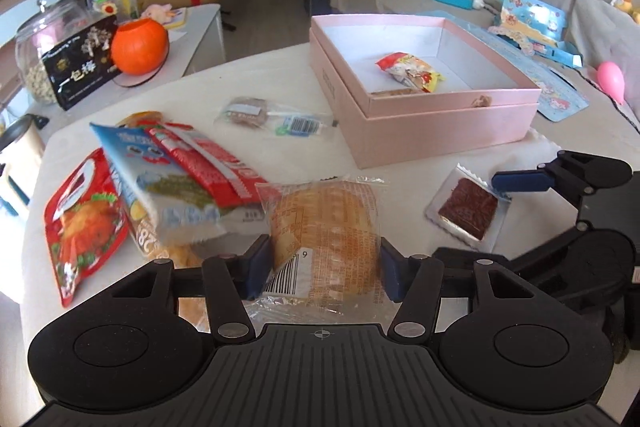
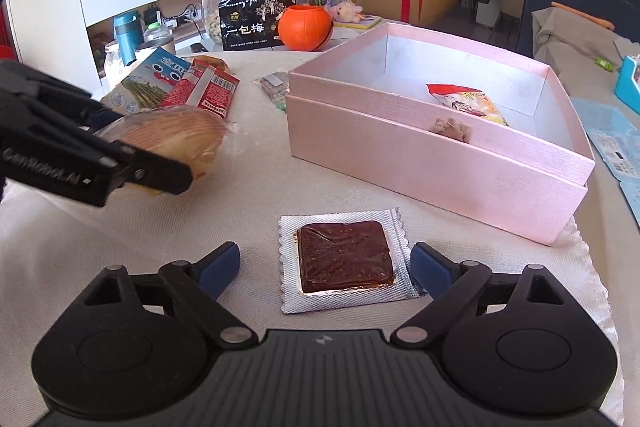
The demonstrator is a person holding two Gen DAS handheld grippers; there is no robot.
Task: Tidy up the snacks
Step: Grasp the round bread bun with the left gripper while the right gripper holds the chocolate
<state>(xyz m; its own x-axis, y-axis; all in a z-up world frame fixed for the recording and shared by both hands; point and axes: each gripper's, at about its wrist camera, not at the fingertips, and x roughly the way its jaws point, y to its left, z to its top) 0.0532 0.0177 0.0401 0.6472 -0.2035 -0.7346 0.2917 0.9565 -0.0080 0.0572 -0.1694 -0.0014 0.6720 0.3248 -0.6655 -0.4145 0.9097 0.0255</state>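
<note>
My left gripper is shut on a clear-wrapped bread packet, with a blue pad pressing each side. In the right wrist view that bread packet hangs above the table at the left, left of the pink box. My right gripper stands open and low over the table, a pad on each side of a foil packet with a dark brown square. The open pink box holds a red and yellow snack bag; the same pink box lies just beyond the brown packet.
Loose snacks lie at the left of the table: a red chicken bag, a blue bag, red bars and a small clear packet. An orange pumpkin, a black box and a glass jar stand behind.
</note>
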